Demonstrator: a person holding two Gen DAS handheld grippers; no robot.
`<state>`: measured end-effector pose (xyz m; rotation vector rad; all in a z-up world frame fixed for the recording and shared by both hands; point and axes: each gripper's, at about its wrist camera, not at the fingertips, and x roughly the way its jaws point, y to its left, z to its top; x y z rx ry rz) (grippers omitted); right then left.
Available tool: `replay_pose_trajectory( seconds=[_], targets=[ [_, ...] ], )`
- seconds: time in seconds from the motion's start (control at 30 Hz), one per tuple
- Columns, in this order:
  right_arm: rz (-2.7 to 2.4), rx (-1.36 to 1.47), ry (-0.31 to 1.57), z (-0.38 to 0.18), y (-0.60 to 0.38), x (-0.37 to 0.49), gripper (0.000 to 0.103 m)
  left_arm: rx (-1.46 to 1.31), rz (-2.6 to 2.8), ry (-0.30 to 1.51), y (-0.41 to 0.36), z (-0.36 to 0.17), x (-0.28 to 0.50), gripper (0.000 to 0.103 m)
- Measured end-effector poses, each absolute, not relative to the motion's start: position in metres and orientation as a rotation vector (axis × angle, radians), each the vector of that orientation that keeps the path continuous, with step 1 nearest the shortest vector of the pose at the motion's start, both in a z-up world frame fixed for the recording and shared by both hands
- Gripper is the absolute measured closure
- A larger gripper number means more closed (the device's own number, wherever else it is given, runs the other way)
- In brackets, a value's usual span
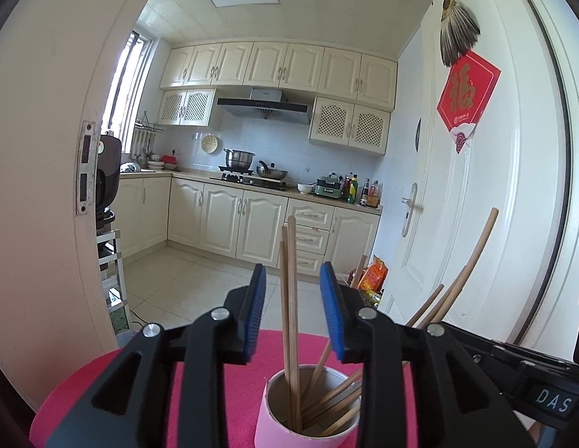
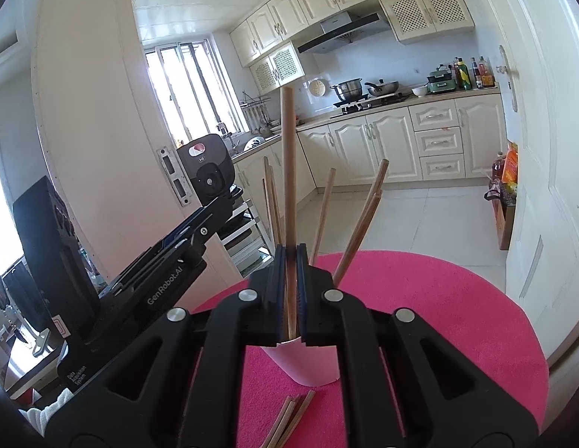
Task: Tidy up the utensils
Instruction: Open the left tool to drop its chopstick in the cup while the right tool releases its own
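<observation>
Mostly sorted: several chopsticks (image 1: 328,399) upright in the pink cup (image 1: 274,422) mid-table (image 2: 457,321), right gripper (image 2: 289,298) clamping another, left gripper (image 1: 293,310) part-open, empty; loose chopsticks (image 2: 289,422) near the front edge.

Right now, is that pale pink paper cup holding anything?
Yes. The pale pink paper cup holds several wooden chopsticks, some upright, some leaning.

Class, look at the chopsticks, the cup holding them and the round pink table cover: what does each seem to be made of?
Chopsticks: probably wood or bamboo, matte tan with faint grain.
Cup: likely paper or card, with a thin rim, brown inside and smooth pale pink outside.
Table cover: apparently felt or a similar fabric, fuzzy, without shine.
</observation>
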<state>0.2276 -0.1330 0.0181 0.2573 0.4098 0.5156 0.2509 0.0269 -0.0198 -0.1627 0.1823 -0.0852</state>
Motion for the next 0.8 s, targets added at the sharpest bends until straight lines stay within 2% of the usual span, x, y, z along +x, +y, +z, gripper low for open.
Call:
replay_pose_trajectory(
  seconds=[0.13, 0.3, 0.33, 0.47, 0.8],
  targets=[
    [0.503, 0.263, 0.414, 0.018, -0.132, 0.226, 0.096, -0.148, -0.082, 0.189, 0.026, -0.017, 0.244, 0.073],
    [0.483, 0.245, 0.411, 0.023, -0.128, 0.219, 0.095, -0.139, -0.078, 0.183, 0.028, -0.01, 0.232, 0.061],
    [0.48, 0.244, 0.409, 0.025, -0.127, 0.217, 0.092, -0.139, -0.078, 0.182, 0.029, -0.008, 0.229, 0.059],
    [0.466, 0.249, 0.384, 0.032, -0.129, 0.205, 0.059, -0.139, -0.076, 0.174, 0.033, -0.001, 0.215, 0.055],
    [0.452, 0.253, 0.365, 0.05, -0.131, 0.177, 0.059, -0.118, -0.055, 0.16, 0.042, 0.019, 0.175, 0.051]
  ],
)
